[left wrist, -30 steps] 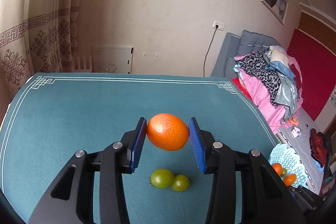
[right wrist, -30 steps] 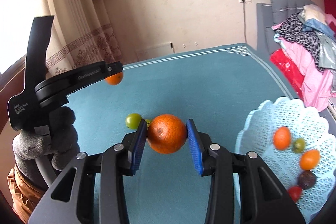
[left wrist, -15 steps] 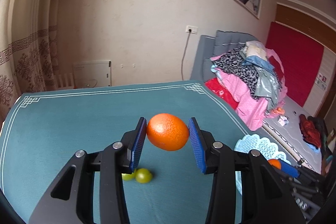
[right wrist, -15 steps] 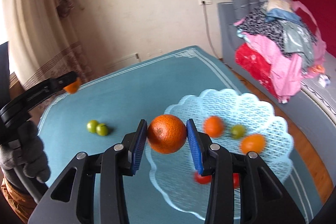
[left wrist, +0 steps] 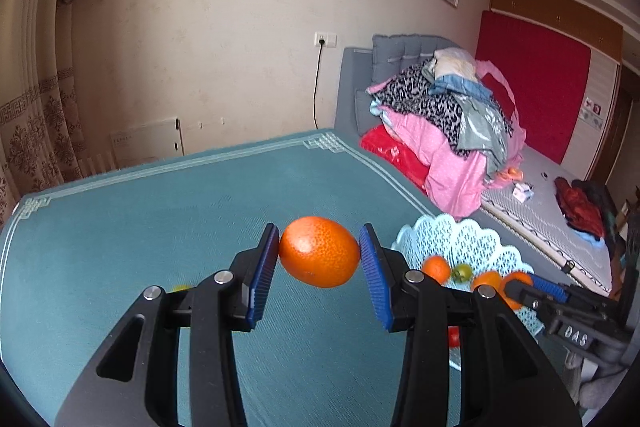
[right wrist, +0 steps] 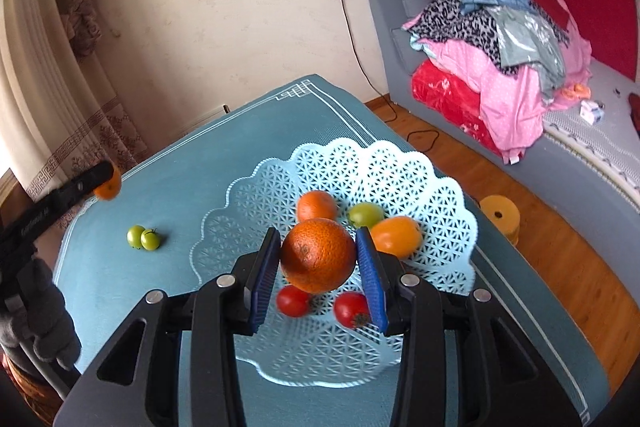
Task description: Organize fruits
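Now your left hand-held gripper (left wrist: 320, 265) is clenched on a round orange tangerine (left wrist: 319, 251) above the teal-covered bench (left wrist: 160, 211). Your right hand-held gripper (right wrist: 318, 261) grasps a darker round orange (right wrist: 318, 255) over the pale blue lattice plastic basket (right wrist: 440, 195) near the bench's right edge.

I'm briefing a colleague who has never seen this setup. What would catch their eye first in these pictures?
Two bright oranges, one clamped between the blue pads of each gripper: the left gripper holds its orange above the teal tablecloth, the right gripper holds its orange over the pale blue lattice basket. Next comes the fruit already lying in that basket, then two green fruits left on the cloth.
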### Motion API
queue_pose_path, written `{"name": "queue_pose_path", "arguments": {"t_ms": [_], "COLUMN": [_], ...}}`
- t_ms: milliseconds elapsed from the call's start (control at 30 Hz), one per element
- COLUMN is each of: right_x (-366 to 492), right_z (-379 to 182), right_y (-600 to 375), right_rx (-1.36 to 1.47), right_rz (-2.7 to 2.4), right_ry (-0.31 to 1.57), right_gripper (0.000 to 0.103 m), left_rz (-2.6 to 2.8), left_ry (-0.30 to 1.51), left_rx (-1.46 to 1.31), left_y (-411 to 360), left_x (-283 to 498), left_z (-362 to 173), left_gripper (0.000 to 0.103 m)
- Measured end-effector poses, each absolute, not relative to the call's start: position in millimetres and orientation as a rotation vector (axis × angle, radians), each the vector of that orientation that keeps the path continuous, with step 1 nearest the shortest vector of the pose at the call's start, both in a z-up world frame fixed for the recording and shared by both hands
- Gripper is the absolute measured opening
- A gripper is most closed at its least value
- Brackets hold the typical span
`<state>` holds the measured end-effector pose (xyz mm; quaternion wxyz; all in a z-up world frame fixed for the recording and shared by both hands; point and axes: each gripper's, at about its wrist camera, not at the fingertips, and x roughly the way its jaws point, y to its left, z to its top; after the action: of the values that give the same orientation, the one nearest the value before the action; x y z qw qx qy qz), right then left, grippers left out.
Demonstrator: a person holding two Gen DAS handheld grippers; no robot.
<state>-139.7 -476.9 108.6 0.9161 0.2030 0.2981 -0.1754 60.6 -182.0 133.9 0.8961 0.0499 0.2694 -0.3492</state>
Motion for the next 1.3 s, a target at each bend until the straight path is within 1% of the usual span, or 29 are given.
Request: {"name": "queue_pose_path", "arguments": {"t_ms": [233, 467, 867, 900, 1000, 1100, 1200, 1267, 1300], "right_x": [-138.2, -137.7, -154.5, -155.3, -159.6, -164.4, -165.8, -165.4, -165.2], "right_z": [101.1, 103.4, 97.4, 97.2, 96.9, 96.7, 94.6, 94.8, 95.4], "right_y": [-486.7, -491.0, -505.8, -506.7, -508.6, -511.3, -513.4, -512.4, -511.8], "right_rx": [0.443, 0.441, 0.485, 0.484, 0.486, 0.483, 0.501, 0.502, 0.499], "right_rz": [-0.337, -0.317, -0.326, -0.328, -0.327, -0.335, -0.329, -0.319, -0.317], "right_ry": [0.614, 0.598, 0.571, 0.57, 0.561, 0.547, 0.537, 0.536, 0.535], "right_gripper": [0.04, 0.04, 0.04, 0.04, 0.04, 0.041, 0.041, 0.041, 0.041], "left_rz": [-0.73, -0.751, -0.812, -0.811, -0.767, -0.699, -0.627, -0.572, -0.532], "left_ry": [0.607, 0.636, 0.579, 0.582, 0.61, 0.654, 0.718, 0.726, 0.728], "left_rx": [0.102, 0.124, 0.185, 0.189, 0.18, 0.163, 0.133, 0.132, 0.131], "left_y": [-182.7, -203.1, -238.3, -237.4, -223.7, -194.1, -156.0, -132.8, -118.5], "left_x": [51.4, 38.9, 13.6, 14.4, 20.7, 29.0, 30.3, 26.5, 23.2], "left_z": [123.7, 119.9, 125.5, 125.2, 117.8, 100.7, 81.1, 70.7, 64.0], "left_gripper": [0.043, 0.043, 0.043, 0.045, 0.065, 0.066, 0.07, 0.074, 0.078]}}
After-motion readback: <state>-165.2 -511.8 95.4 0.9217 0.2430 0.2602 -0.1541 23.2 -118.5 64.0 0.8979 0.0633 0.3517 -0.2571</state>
